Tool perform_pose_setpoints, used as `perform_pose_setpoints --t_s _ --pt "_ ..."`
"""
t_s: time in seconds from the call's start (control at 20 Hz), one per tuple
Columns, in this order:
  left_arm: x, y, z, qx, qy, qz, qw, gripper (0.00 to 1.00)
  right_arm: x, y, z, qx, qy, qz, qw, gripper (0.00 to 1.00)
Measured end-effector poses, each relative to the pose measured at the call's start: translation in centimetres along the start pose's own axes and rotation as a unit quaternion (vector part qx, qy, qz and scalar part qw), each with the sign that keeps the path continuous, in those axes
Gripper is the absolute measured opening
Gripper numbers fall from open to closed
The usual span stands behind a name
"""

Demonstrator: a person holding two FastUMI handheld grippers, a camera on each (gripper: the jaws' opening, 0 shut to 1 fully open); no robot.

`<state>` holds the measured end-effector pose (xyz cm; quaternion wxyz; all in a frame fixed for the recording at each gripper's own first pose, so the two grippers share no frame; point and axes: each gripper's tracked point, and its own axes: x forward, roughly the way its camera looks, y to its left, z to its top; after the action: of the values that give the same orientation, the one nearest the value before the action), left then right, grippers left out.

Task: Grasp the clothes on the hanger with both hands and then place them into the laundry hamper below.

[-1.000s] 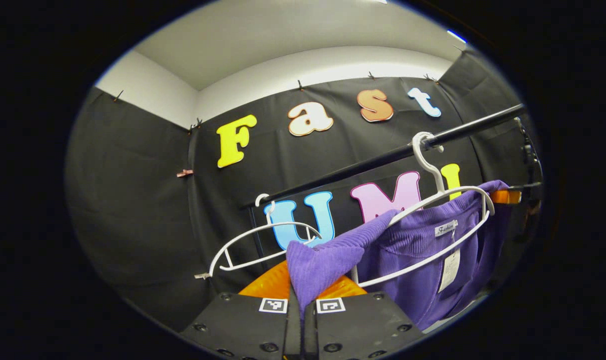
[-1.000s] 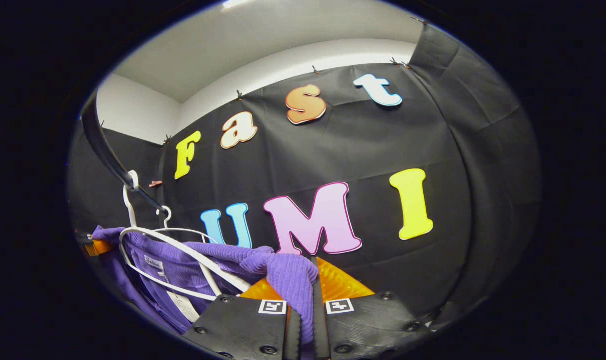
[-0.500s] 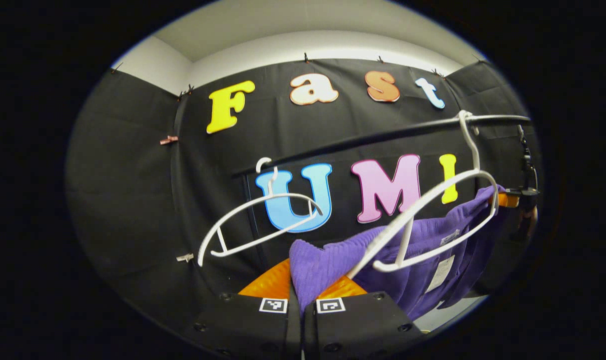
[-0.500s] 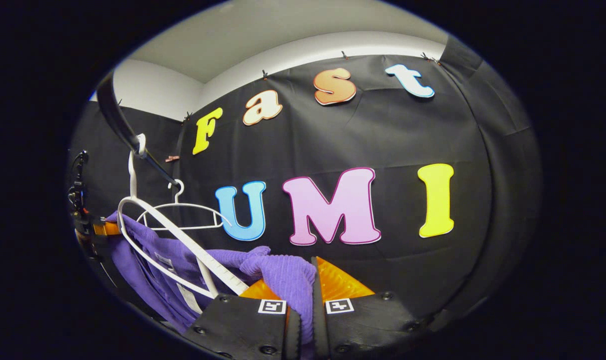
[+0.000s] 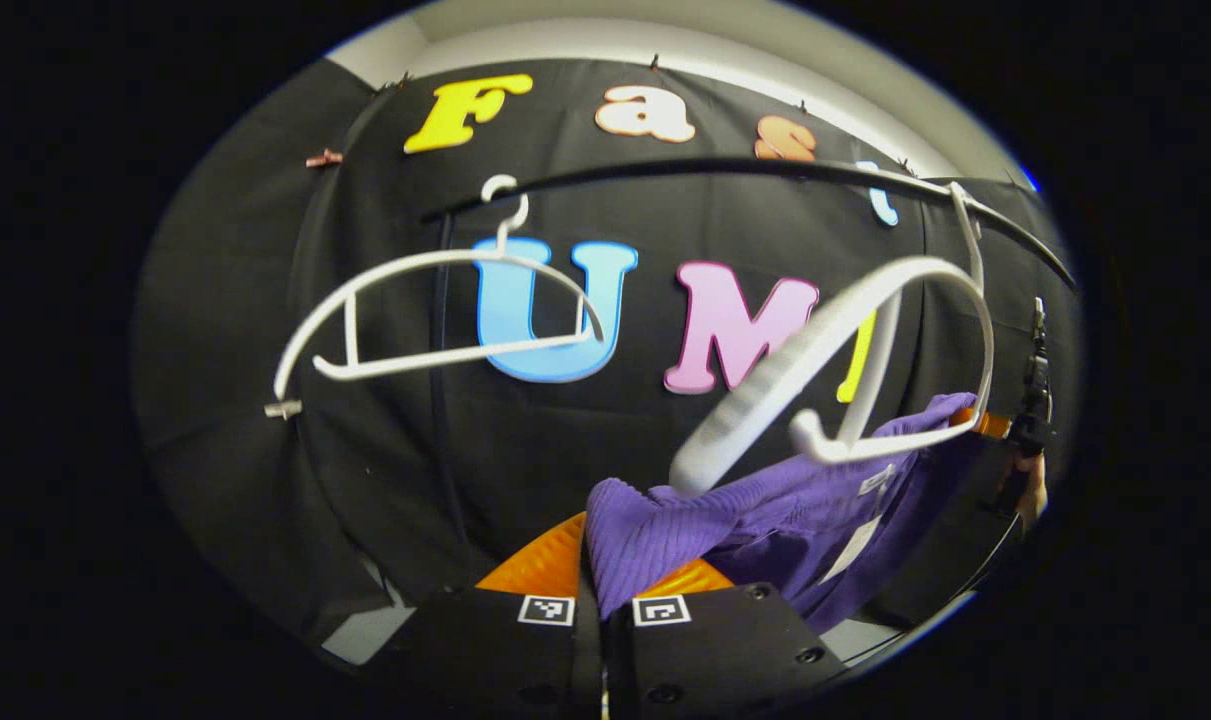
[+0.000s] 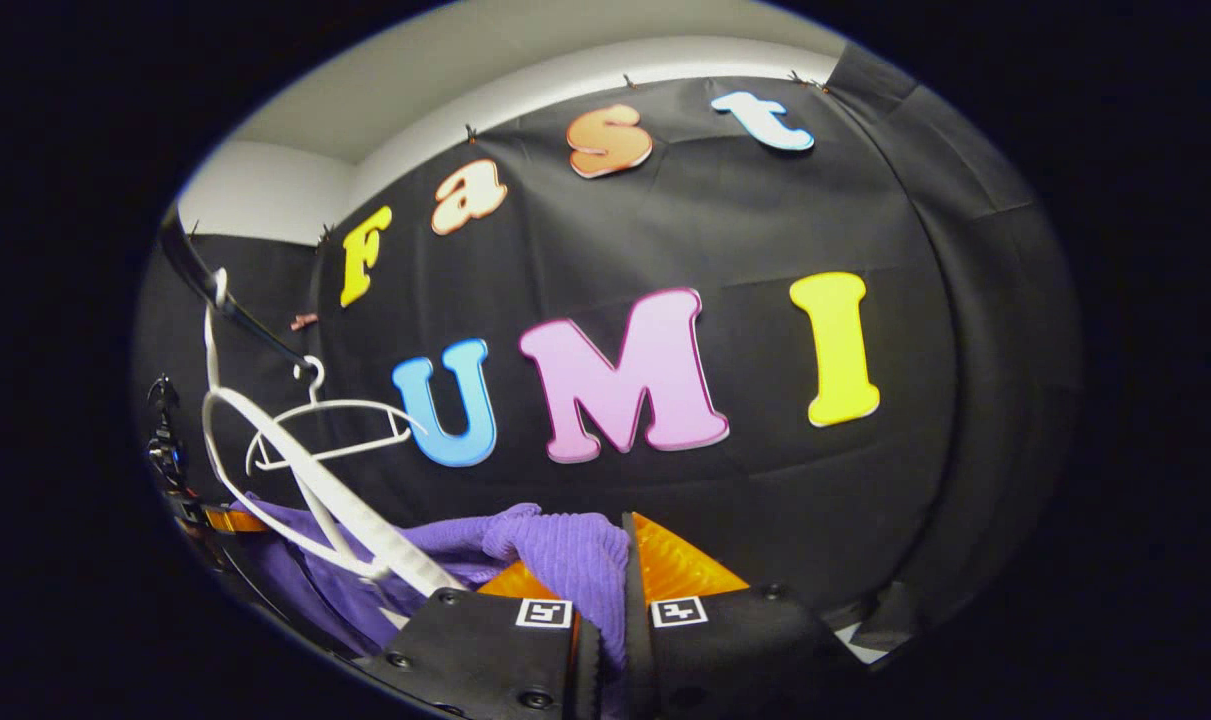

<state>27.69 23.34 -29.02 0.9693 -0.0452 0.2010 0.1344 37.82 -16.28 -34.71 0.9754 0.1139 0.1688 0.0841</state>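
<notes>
So from where I stood, in the left gripper view the left gripper (image 5: 602, 590) was clamped on a bunched fold of the purple top (image 5: 765, 520), ribbed cloth squeezed right between both fingers. The rest of the top sagged off to the right below the white hanger (image 5: 845, 330), which hung from the black rail (image 5: 725, 170) and looked tilted, its near arm bare. Whether any cloth was touching the hanger's far end, I couldn't tell. A second, empty hanger (image 5: 435, 310) hung further left on the same rail. Far right in that view you could just make out the other gripper (image 5: 1005, 430) pinching the top's far edge. In the right gripper view, the right gripper (image 6: 610, 590) was likewise closed tight on a wad of the top (image 6: 565, 550), and the cloth ran off to the left under the hanger (image 6: 305, 480). My read: this thing was soft, light and floppy, a chunky knit that grips well and won't slip much. It has no stiffness though, so the middle will droop and could snag the hanger. The shoulders, one per gripper, seemed the sensible hold. Hamper wasn't visible from either angle, so it presumably sat lower down.
</notes>
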Motion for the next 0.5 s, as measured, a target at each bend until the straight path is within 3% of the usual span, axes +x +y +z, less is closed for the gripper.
perform_pose_setpoints --t_s 0.25,0.5 --pt "1.0 -5.6 -6.3 0.014 0.051 -0.030 0.998 0.07 -1.4 0.6 -5.4 -0.047 0.057 -0.003 0.997 0.14" --pt "0.7 -9.7 -9.7 0.003 0.082 -0.051 0.995 0.07 -3.0 1.7 -8.9 -0.039 0.099 0.004 0.994 0.14"
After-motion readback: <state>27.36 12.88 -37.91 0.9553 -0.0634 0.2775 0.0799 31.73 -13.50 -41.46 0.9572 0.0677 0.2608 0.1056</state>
